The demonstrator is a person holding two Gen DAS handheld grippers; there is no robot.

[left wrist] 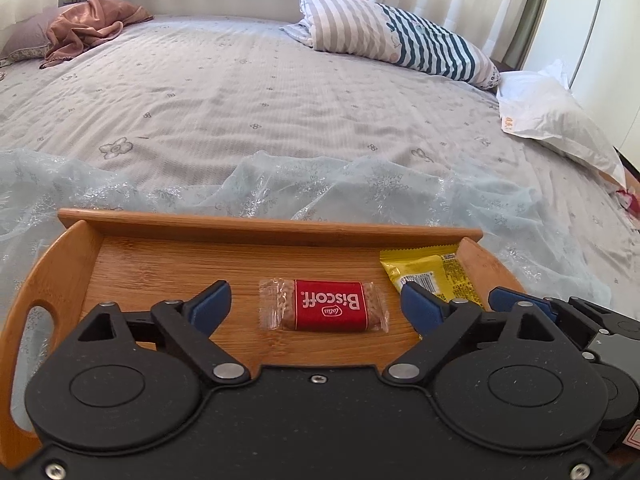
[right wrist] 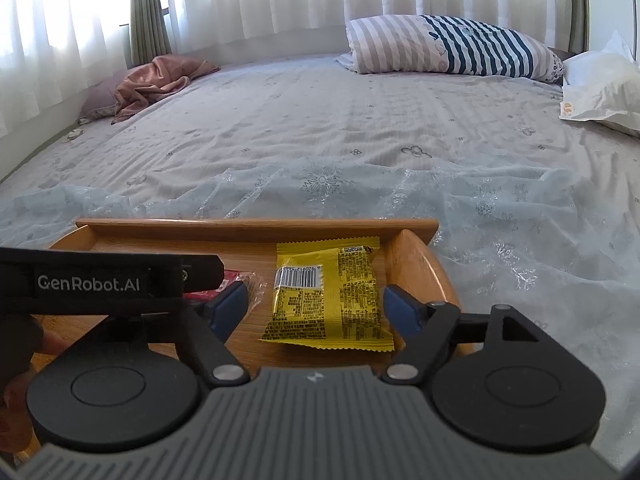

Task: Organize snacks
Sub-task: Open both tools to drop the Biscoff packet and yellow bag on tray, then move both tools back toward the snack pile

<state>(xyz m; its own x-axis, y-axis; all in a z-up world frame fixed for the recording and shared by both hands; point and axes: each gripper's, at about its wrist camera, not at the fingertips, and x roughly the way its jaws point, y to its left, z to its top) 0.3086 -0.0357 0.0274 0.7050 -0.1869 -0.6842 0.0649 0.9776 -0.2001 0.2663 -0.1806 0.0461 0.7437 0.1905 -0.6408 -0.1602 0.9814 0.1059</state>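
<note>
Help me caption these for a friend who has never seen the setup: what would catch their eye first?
Probably the wooden tray on the bed, holding two snacks side by side: a red Biscoff biscuit mid-tray and a yellow packet to its right. Each lies between open blue-tipped fingers, the left gripper around the biscuit and the right gripper around the packet. Behind, a striped pillow lies against the curtains.

We see a smooth grained wooden tray [left wrist: 160,260], a glossy red Biscoff wrapper [left wrist: 330,310] with clear crinkly plastic ends, a shiny yellow foil packet [right wrist: 328,296], sheer glittery blue fabric [left wrist: 360,184], a matt quilted cloth bedspread [left wrist: 240,100], matt black plastic gripper housings with bright metal rivets
</note>
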